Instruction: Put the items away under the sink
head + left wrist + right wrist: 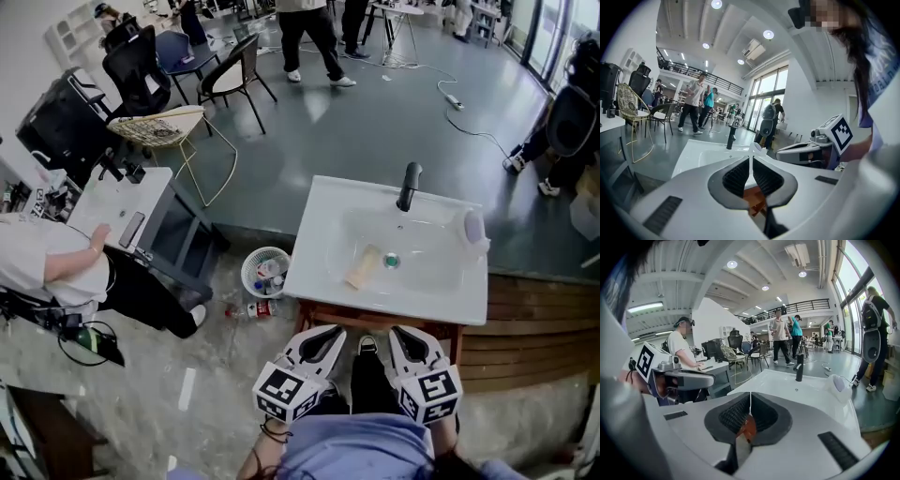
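1. The table is a white washstand top on a wooden frame, with a basin sunk into it.
2. A black faucet stands at the middle of the far edge.
3. Item 1 is a tan oblong item. It is flat and pale and lies in the basin just left of the teal drain. What it is cannot be told.
4. Item 2 is a white item with a rounded lavender end. It rests on the table's right edge near the far right corner. It also shows in the right gripper view.
5. The left gripper is held in front of the table's near edge, left of centre. Its jaws are closed, pad against pad, with nothing between them.
6. The right gripper is beside it at the same edge. Its jaws are likewise closed and empty.
7. Each gripper carries a marker cube with black-and-white square patterns.
8. On the floor off the table's left edge stands a round white wastebasket. A bottle with a red label lies just beside it, its print too small to read.
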### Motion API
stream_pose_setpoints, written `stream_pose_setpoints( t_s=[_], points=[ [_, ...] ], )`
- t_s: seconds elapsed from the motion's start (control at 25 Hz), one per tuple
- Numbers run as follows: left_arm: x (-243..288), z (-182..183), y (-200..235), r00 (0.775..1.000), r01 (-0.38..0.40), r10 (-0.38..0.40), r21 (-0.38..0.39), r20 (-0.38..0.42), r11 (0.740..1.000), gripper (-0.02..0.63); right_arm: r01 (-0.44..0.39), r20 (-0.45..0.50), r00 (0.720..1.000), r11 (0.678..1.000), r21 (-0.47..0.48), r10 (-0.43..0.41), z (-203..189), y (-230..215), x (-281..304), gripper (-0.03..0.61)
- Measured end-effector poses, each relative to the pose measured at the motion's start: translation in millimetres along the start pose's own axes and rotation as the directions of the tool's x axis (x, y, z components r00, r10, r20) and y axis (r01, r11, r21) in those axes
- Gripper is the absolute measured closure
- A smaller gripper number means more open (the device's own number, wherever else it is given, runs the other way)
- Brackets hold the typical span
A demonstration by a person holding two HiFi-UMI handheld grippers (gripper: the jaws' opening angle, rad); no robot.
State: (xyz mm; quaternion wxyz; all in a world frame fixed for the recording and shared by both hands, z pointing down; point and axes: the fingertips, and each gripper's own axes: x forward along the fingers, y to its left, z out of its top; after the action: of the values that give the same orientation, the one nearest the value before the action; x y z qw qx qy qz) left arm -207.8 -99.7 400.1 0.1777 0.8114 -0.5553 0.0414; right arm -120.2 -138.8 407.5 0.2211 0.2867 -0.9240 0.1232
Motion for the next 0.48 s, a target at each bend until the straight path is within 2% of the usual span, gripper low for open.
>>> stream_pose_setpoints(
  t_s=[0.16,0.24,0.48],
  points=[
    [39,14,22,1.0,-0.025,0.025,-0.001,-0.012,1.0,0.584,-0.025,0.0,1.0,1.0,-0.004,0.025,17,-33,22,0.56],
    [61,19,31,0.999,-0.027,0.027,0.004,-0.028,1.0,0.537,-0.033,0.002,0.999,0.999,-0.001,0.033,24,-52,32,0.56],
    [121,6,55,0.99,-0.012,0.012,0.0,-0.143,1.0,0.517,-0.038,-0.012,0.999,0.999,0.034,0.039,31,-99,63,0.56]
  ],
)
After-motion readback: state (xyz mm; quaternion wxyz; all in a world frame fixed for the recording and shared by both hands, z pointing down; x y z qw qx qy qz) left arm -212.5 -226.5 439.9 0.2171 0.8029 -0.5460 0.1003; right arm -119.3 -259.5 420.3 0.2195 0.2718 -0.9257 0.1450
